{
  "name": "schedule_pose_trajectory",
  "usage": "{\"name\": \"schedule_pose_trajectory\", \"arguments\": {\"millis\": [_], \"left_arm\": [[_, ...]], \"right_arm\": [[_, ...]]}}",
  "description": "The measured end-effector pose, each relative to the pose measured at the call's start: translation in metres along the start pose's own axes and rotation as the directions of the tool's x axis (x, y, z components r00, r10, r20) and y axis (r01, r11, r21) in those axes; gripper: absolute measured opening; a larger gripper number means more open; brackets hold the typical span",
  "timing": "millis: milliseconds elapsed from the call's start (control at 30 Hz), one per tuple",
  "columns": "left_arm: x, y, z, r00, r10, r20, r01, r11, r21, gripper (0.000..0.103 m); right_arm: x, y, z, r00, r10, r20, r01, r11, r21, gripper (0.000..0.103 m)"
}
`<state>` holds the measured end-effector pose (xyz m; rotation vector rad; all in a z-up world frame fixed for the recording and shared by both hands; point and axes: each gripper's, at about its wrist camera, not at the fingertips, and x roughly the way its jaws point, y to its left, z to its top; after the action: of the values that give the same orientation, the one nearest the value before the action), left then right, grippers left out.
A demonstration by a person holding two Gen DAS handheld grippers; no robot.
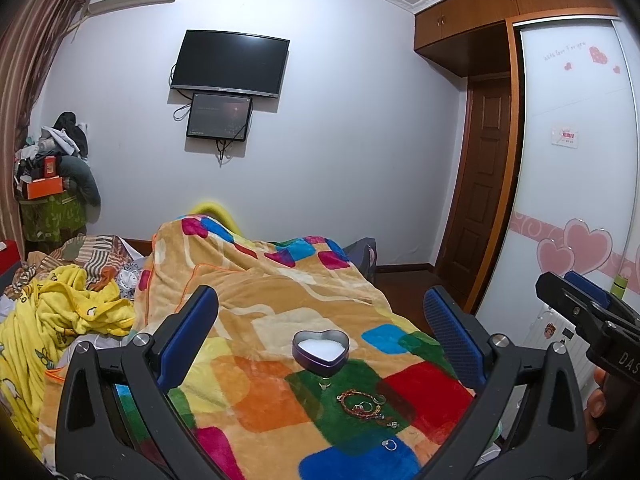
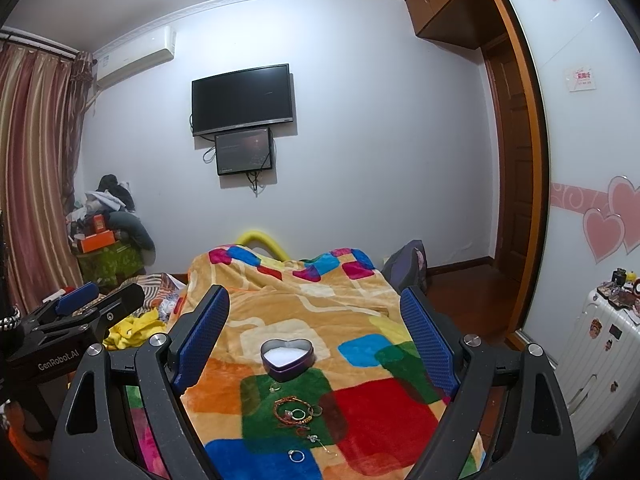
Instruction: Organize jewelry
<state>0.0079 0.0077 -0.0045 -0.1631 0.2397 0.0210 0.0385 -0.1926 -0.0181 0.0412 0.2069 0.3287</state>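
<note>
1. Jewelry (image 2: 298, 412) loose on blanket (image 2: 384, 412), just short of heart tin (image 2: 287, 354); tin open, nothing visible inside but white lining.
2. Left gripper (image 1: 320, 324) and right gripper (image 2: 314, 320) both spread wide, holding nothing, above it all.
3. Risk: plush pile snagging bracelet (image 2: 294, 411), rings (image 2: 296, 456) slipping from pads (image 2: 204, 336), tin tipping on soft bedding.
4. Hard to make out: piece count, tangles; charms tiny and blurred.

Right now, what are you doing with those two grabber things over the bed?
Getting ready to tidy jewelry. A heart-shaped tin sits open on the colorful blanket. Just in front of it lie a braided bracelet, some rings and one separate ring, all outside the tin. The left gripper and right gripper both hover wide open above them, holding nothing.
</note>
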Motion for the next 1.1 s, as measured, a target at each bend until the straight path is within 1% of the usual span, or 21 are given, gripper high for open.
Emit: {"name": "schedule_pose_trajectory", "arguments": {"millis": [1100], "left_arm": [[0.0003, -0.0027, 0.0, 1.0, -0.001, -0.009, 0.001, 1.0, -0.005, 0.103]], "right_arm": [[0.0018, -0.002, -0.0014, 1.0, -0.001, -0.009, 0.001, 1.0, 0.005, 0.085]]}}
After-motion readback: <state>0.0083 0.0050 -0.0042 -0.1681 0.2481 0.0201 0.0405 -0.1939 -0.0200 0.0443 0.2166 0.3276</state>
